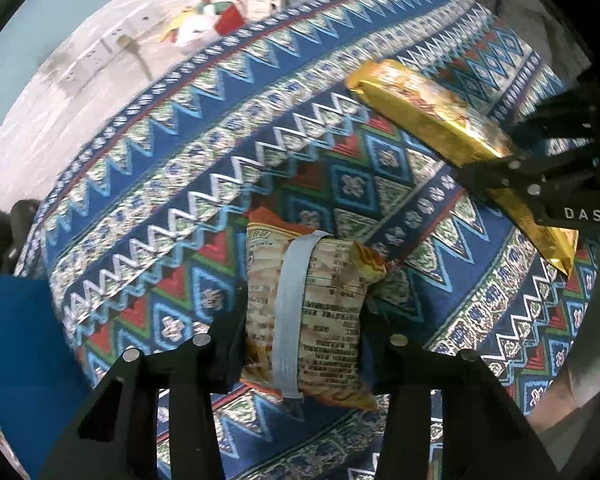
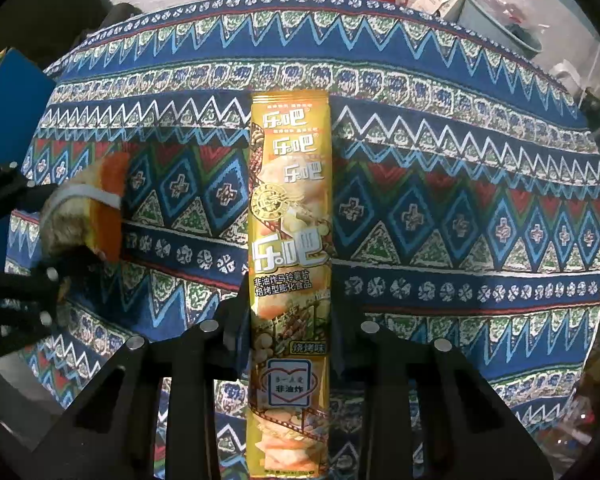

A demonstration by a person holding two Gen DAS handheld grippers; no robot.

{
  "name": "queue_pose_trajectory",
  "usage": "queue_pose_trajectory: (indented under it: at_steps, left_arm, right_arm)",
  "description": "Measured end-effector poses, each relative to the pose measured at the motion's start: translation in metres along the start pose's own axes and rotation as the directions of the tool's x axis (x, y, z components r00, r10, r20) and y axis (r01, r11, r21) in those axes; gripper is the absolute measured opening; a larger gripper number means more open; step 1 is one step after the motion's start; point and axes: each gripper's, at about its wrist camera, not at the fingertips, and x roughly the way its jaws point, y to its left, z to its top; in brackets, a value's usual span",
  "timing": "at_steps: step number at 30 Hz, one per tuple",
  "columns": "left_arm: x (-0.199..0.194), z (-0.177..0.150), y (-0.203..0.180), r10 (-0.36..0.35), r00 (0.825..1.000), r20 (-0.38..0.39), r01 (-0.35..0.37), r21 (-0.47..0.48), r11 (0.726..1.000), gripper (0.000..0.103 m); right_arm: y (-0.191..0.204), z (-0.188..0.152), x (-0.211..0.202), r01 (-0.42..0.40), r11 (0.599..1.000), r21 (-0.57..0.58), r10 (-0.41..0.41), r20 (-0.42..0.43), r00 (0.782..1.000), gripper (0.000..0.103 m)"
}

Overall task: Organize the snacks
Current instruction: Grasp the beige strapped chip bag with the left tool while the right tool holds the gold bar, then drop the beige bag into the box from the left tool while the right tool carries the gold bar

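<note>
Left wrist view looks steeply down on the patterned tablecloth, where the left gripper has its two fingers set either side of a pale chip bag with a light blue strip down its back. The dark pads sit against the bag's flanks and its sides look slightly pinched, so I judge the grip closed on it; the bag lies straight ahead between the fingertips, resting on the cloth. Up and to the right of this tool, the right gripper clamps the golden snack pack across its length.

In the right wrist view that golden snack pack runs lengthwise up the middle of the frame, pinched between the fingers near its lower part, its far end reaching out over the cloth. Holding it at the narrow sides probably keeps the long pack straight for setting down. The chip bag shows far to its left.
</note>
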Motion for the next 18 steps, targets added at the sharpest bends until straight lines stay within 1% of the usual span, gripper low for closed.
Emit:
queue_pose_trajectory:
  at_steps: [3,7,9,14,16,18]
  left_arm:
    - [-0.009,0.000,0.005,0.000,1.000,0.019,0.001,-0.038,0.999,0.045]
    - [-0.023,-0.003,0.010,0.018,0.999,0.049,-0.014,-0.073,0.997,0.044]
    - [-0.036,-0.010,0.010,0.020,0.998,0.062,-0.014,-0.092,0.996,0.044]
    - [-0.061,-0.019,0.018,0.066,0.992,0.111,-0.053,-0.123,0.991,0.044]
    - [-0.066,-0.020,0.022,0.082,0.989,0.121,-0.066,-0.133,0.989,0.044]
    - [-0.072,-0.023,0.027,0.089,0.988,0.126,-0.070,-0.150,0.986,0.044]
  right_arm:
    - [-0.004,-0.003,-0.011,0.006,1.000,-0.001,-0.006,0.018,1.000,0.029]
    - [-0.002,0.000,-0.026,0.002,1.000,-0.005,-0.001,0.047,0.999,0.029]
    - [0.001,0.001,-0.035,-0.001,1.000,-0.011,0.002,0.063,0.998,0.029]
    - [0.006,0.005,-0.059,-0.020,0.999,-0.029,0.023,0.099,0.995,0.029]
    - [0.013,0.008,-0.066,-0.030,0.999,-0.039,0.034,0.113,0.993,0.029]
    - [0.012,0.010,-0.075,-0.036,0.998,-0.047,0.041,0.125,0.991,0.029]
